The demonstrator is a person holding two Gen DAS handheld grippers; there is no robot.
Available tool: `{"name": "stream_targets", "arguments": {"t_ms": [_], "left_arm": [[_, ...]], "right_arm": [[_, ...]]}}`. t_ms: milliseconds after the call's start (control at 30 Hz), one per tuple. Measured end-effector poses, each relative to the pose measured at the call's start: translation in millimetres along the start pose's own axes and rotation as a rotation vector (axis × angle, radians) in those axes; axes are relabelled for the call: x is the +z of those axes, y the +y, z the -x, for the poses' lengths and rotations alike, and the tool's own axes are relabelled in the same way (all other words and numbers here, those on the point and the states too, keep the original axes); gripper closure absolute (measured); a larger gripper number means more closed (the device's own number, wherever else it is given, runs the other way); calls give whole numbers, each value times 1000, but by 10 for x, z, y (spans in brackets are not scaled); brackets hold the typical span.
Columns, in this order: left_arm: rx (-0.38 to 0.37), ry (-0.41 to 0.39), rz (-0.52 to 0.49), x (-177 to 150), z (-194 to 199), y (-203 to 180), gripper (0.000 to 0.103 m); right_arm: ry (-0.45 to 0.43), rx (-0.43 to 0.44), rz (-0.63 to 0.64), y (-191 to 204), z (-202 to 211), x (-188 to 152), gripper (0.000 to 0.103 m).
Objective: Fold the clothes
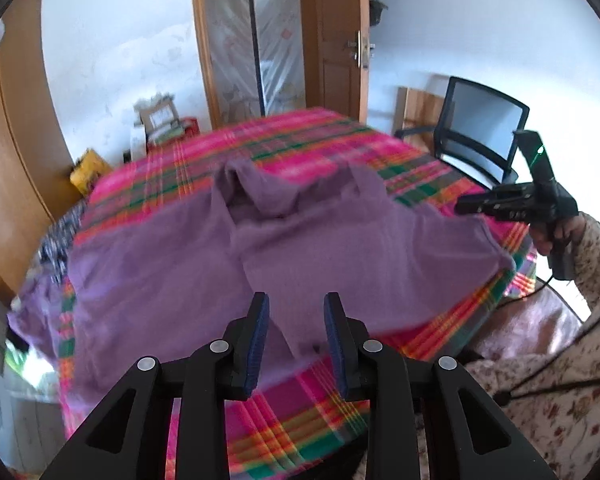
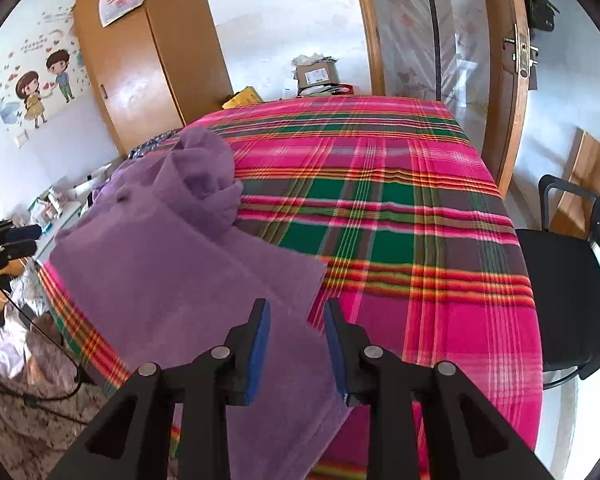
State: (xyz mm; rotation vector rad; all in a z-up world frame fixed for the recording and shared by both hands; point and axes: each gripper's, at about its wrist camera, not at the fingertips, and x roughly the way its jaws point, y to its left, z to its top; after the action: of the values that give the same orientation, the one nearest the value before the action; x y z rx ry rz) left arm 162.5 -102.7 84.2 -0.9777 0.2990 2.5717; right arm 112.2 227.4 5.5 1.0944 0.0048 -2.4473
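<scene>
Left wrist view: one purple garment (image 1: 260,248) lies spread on the plaid-covered bed (image 1: 324,412), its near hem hanging toward the edge. The left tongs (image 1: 296,340) stand parted above that hem, gripping nothing. The right tongs (image 1: 466,207) show side-on at the far corner; their state cannot be told here.

Right wrist view: the right tongs (image 2: 296,344) are parted over the garment's corner, pads clear of cloth. One chair (image 2: 572,304) beside the bed.

Recommendation: pinch both corners evenly, lift together, keep the edge taut before folding over.
</scene>
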Motion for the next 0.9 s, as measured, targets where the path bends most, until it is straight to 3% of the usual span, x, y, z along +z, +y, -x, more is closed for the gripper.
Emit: {"name": "stream_targets", "arguments": {"t_ms": [133,300,467,667,767,833,900], "left_arm": [[-14,-35,-96,359,-228,-8,64],[-17,33,-180,693,-797,34,64],[-25,87,-197,921,-1266,114,64],[-72,165,-307,1059,-1676,13,64],[-95,188,-382,1101,-1821,-136,64],[-104,185,-435,1122,-1894,-250,64],[-123,190,-460,1135,-1941,-322,64]], "right_arm": [[29,24,-33,-115,-172,138,74],[67,52,-73,-221,-367,228,66],[99,81,-47,-187,-468,278,65],[148,93,9,-85,-549,245,66],[156,89,28,-83,-541,242,71],[163,85,34,-113,-550,254,81],[165,99,28,-161,-548,270,82]]}}
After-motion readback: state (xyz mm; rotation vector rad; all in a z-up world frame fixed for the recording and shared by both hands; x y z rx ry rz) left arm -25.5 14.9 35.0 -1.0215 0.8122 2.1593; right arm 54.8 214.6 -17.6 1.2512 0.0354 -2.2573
